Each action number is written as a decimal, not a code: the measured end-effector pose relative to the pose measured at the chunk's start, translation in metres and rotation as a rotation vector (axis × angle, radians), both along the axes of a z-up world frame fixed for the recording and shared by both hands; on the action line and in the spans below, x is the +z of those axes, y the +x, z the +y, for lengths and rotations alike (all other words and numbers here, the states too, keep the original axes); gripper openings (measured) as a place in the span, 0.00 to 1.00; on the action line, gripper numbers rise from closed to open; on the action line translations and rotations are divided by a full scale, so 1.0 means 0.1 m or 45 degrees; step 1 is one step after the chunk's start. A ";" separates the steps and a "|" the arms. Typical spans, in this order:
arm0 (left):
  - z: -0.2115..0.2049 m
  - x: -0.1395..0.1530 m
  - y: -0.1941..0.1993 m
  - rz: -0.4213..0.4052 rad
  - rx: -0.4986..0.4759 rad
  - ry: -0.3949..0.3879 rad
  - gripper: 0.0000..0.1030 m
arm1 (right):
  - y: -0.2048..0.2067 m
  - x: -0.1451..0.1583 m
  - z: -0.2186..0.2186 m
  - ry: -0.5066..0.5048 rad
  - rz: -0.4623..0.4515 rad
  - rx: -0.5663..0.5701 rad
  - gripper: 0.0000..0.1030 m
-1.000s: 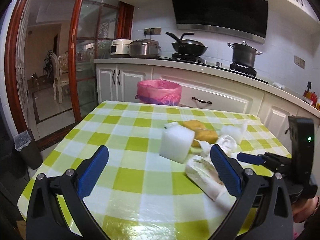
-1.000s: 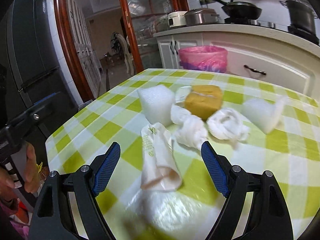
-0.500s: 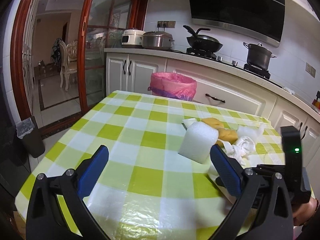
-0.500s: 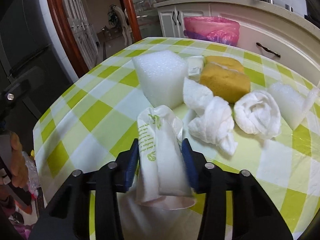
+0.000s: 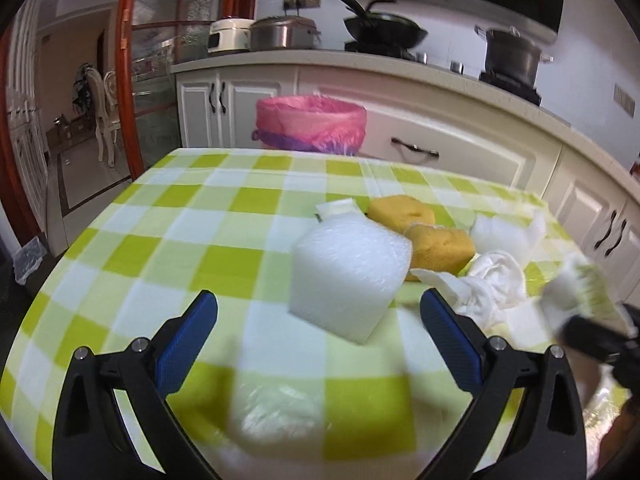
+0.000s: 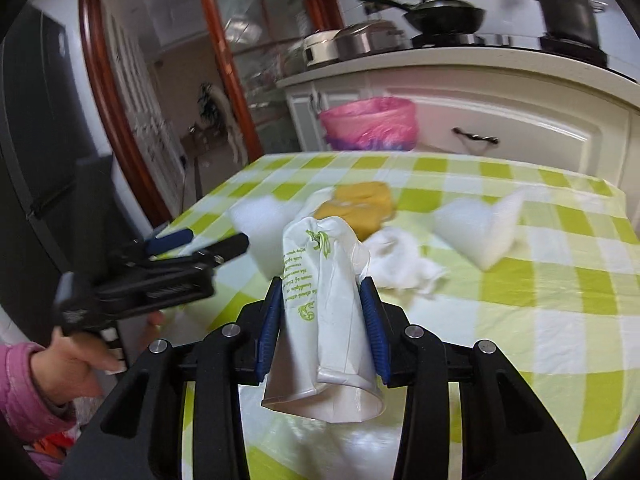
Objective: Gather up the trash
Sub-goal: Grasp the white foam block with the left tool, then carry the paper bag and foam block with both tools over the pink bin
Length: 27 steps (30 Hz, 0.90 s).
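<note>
Between the blue pads of the right gripper (image 6: 324, 328), a crushed white paper cup (image 6: 324, 320) with green print is being pinched, its open mouth turned toward the camera, above the near edge of the checked table (image 6: 560, 320). Nothing is being held by the left gripper (image 5: 318, 336), its jaws spread wide before a white foam block (image 5: 348, 276). Farther off, yellow sponges (image 5: 438, 246) and crumpled tissue (image 5: 496, 284) are being left lying; beyond the table stands a pink-lined bin (image 5: 312, 124).

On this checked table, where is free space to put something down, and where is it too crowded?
Free: the cloth left of the foam block, up to the far edge by the pink bin. Crowded: right of the block, with sponges and crumpled tissues.
</note>
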State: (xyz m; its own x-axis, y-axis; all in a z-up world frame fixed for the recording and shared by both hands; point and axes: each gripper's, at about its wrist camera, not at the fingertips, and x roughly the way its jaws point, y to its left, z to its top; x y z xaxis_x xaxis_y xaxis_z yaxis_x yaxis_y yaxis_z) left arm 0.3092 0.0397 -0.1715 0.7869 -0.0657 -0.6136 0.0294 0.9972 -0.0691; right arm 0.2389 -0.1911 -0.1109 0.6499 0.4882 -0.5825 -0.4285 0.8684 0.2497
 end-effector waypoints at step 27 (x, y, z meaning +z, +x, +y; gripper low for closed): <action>-0.25 0.40 -0.23 -0.126 -0.097 0.068 0.66 | -0.02 0.15 -0.08 0.066 -0.056 -0.042 0.37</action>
